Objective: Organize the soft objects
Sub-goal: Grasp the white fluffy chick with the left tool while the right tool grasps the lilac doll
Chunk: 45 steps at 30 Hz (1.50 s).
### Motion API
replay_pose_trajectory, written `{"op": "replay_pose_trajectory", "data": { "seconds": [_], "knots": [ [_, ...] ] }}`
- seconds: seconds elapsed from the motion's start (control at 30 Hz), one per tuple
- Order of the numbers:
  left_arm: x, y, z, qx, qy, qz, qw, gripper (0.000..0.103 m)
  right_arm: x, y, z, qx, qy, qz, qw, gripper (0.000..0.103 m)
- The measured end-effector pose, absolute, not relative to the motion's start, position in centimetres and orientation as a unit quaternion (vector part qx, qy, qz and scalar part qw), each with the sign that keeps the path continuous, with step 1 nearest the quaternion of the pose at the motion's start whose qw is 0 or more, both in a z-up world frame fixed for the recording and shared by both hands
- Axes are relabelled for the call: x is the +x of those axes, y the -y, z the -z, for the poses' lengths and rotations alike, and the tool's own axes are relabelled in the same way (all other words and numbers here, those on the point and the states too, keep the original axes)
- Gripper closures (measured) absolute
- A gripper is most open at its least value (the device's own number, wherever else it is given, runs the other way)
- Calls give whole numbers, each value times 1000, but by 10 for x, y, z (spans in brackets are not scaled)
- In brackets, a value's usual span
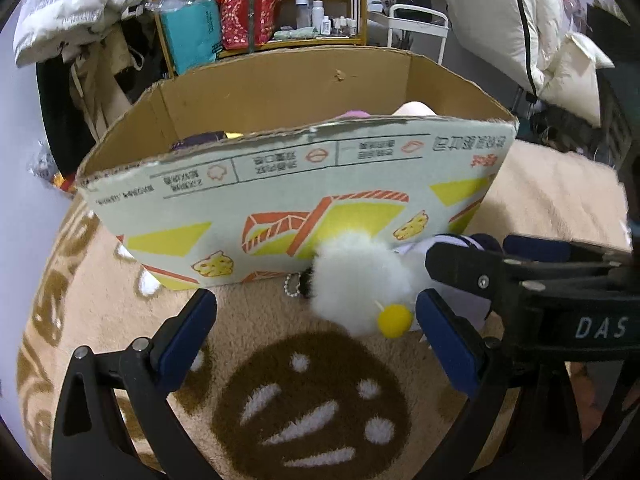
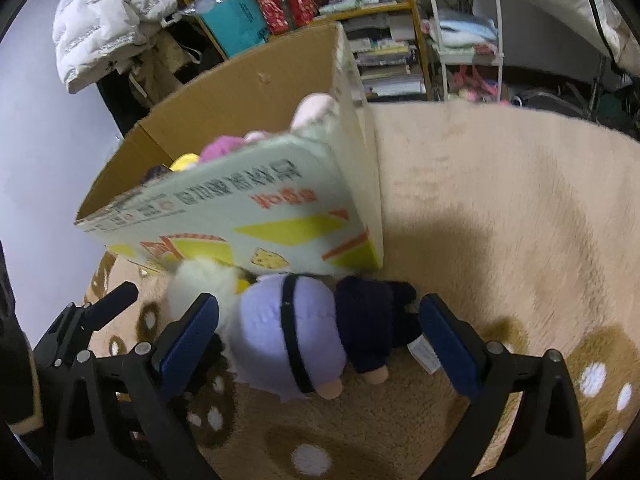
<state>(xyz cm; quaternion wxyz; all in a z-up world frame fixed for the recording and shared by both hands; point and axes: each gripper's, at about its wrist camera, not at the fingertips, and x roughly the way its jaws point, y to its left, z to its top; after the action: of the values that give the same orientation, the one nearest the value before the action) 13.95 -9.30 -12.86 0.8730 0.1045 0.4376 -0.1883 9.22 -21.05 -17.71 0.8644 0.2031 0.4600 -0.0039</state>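
- Left wrist view first: left gripper (image 1: pixel 316 330) has its jaws spread wide with nothing in them, hovering over the rug (image 1: pixel 540 184) in front of the cardboard box (image 1: pixel 280 200).
- Fluffy white plush (image 1: pixel 356 276) with a yellow pom-pom sits ahead and a bit to the right of centre, closer to my right-hand pad than the left one. It's pressed up against the printed front wall of the box, with a little bead chain poking out on its left side.
- Right gripper (image 1: pixel 520 276) comes into this view from the right edge, just beside that white plush.
- Box already has some soft stuff in it; I can just see pink and purple tops over the rim.
- Right wrist view: jaws here are wide open too, holding nothing, but the lilac doll (image 2: pixel 296 332) lies right between the two pads on the rug, touching neither as far as I can tell.
- Doll's long axis runs roughly across the gap, pale lilac head toward the left pad, dark navy body and legs toward the right pad, a white tag near the right one. Black band across the head, small peach feet or hands sticking out toward me.
- White plush is tucked behind the doll on the left, between it and the box.
- My guess: right side is the nearer one for the doll, and closing straight in would squeeze it end to end. Looks squishy, so it should give a lot.
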Motion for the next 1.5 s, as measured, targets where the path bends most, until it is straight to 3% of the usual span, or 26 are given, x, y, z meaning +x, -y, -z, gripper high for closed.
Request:
{"op": "replay_pose_trajectory", "data": {
  "seconds": [0.3, 0.67, 0.9, 1.17, 1.5],
  "knots": [
    [150, 86, 142, 84, -445, 184, 872, 6, 100, 220, 190, 233, -486, -4, 843, 0],
    [160, 92, 159, 73, -474, 198, 855, 27, 107, 224, 202, 245, -491, -4, 836, 0],
    [165, 91, 161, 55, -480, 196, 853, 34, 110, 228, 207, 255, -495, -4, 830, 0],
    [163, 101, 161, 55, -481, 207, 850, 53, 113, 228, 207, 250, -497, -3, 831, 0],
    [163, 108, 159, 49, -485, 207, 848, 58, 114, 228, 207, 250, -498, -1, 830, 0]
  ]
}}
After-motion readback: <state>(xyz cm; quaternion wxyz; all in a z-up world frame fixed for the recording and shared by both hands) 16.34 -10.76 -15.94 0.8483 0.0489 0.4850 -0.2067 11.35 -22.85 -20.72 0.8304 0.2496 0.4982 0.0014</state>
